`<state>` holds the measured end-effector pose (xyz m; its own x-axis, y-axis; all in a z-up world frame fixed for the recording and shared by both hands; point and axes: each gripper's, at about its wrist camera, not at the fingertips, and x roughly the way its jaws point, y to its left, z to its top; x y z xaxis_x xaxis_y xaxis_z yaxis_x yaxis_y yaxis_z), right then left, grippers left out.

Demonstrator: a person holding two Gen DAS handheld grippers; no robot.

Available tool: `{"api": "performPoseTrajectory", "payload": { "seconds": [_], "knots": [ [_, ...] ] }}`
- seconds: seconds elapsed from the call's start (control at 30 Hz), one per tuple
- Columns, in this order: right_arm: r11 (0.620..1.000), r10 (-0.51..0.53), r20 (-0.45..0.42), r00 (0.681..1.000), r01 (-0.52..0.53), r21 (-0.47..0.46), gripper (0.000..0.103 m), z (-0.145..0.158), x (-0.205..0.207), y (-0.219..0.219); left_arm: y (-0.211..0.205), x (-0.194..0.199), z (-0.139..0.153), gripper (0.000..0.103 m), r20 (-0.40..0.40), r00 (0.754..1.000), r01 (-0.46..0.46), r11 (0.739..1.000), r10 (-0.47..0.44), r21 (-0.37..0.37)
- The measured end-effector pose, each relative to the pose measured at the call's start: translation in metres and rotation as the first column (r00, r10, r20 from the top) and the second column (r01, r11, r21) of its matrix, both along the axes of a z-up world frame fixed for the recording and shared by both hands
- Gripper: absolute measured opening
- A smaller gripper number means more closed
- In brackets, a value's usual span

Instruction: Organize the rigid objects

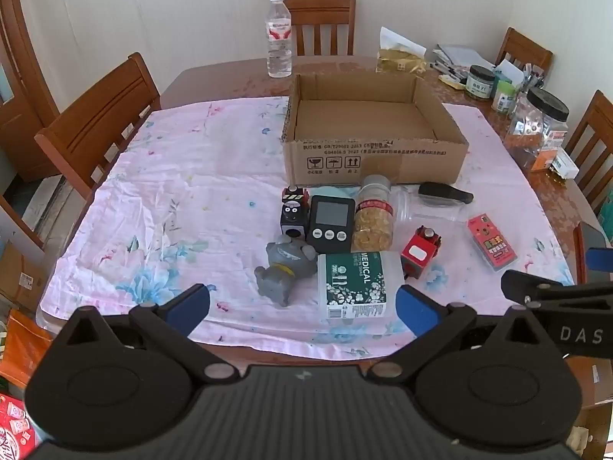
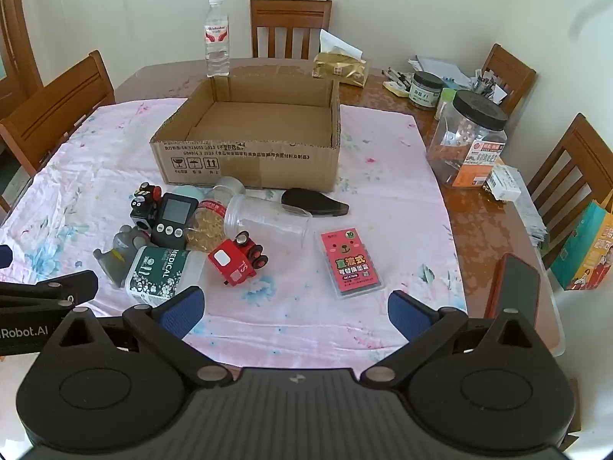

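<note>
Both the left gripper (image 1: 302, 304) and the right gripper (image 2: 295, 308) hang wide apart, holding nothing, above the near table edge. Beyond them, 9 or so small objects cluster before the empty cardboard box (image 1: 373, 161), including a medical bottle (image 1: 354, 283) and a red toy train (image 2: 237, 258).

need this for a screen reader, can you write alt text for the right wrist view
An open right gripper hovers over a floral cloth, holding nothing. Ahead lie a red toy train, a pink card pack and a clear jar on its side, before an empty cardboard box.
</note>
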<state>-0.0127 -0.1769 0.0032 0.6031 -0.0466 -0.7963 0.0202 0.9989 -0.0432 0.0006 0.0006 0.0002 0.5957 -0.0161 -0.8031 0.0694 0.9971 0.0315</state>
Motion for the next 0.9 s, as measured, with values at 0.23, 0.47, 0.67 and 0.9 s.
{"api": "performPoseTrajectory", "payload": {
  "seconds": [0.23, 0.47, 0.67, 0.9],
  "knots": [
    [1.000, -0.001, -0.009, 1.000, 0.001, 0.009, 0.103, 0.0017, 0.0005, -0.0002, -0.0045, -0.0009, 0.0022, 0.102, 0.013, 1.000, 0.002, 1.000, -0.002, 0.008],
    [1.000, 0.002, -0.007, 1.000, -0.002, 0.000, 0.103, 0.0028, 0.0027, 0.0036, -0.0059, -0.0003, 0.0014, 0.102, 0.014, 1.000, 0.000, 1.000, 0.000, 0.007],
    [1.000, 0.001, -0.010, 1.000, -0.001, 0.005, 0.103, 0.0040, 0.0016, -0.0005, -0.0022, 0.0008, 0.0028, 0.102, 0.014, 1.000, 0.001, 1.000, -0.001, 0.005],
    [1.000, 0.001, -0.008, 1.000, -0.001, 0.005, 0.103, 0.0055, 0.0027, -0.0002, -0.0028, 0.0014, 0.0045, 0.102, 0.019, 1.000, -0.005, 1.000, 0.005, 0.001]
  ]
}}
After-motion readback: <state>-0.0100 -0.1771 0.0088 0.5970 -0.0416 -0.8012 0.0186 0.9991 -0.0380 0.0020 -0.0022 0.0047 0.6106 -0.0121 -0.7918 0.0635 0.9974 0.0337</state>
